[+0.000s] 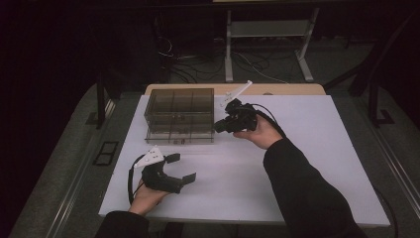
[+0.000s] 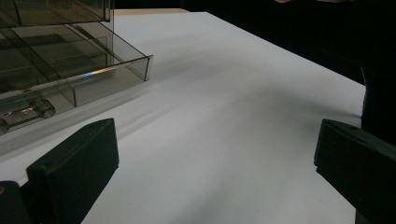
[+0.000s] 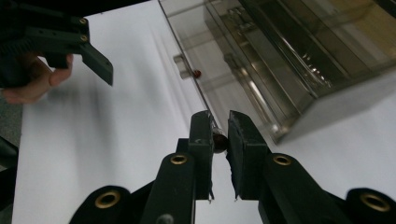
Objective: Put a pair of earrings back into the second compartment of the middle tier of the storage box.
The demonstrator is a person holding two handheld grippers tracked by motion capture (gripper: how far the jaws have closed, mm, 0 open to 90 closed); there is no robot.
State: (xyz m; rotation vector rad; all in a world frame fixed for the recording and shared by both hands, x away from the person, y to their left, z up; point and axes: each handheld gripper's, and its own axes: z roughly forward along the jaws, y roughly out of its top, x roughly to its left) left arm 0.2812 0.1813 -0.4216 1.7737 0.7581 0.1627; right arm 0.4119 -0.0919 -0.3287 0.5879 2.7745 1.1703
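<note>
Right gripper (image 3: 218, 140), beside the near right corner of the clear drawer cabinet (image 1: 181, 115), with its jaws narrowed onto a small dark-red object (image 3: 220, 142). The cabinet's lowest drawer (image 2: 93, 77) is pulled out toward the near side of the white table (image 1: 297, 163). Left gripper (image 1: 181, 167) rests near the table's near left edge, jaws spread wide with nothing between them.

White table (image 1: 307, 163) at centre; at 12 o'clock, a grey frame (image 1: 267, 29) over tangled cables (image 1: 247, 62); a floor grate (image 1: 105, 152) at 9 o'clock
</note>
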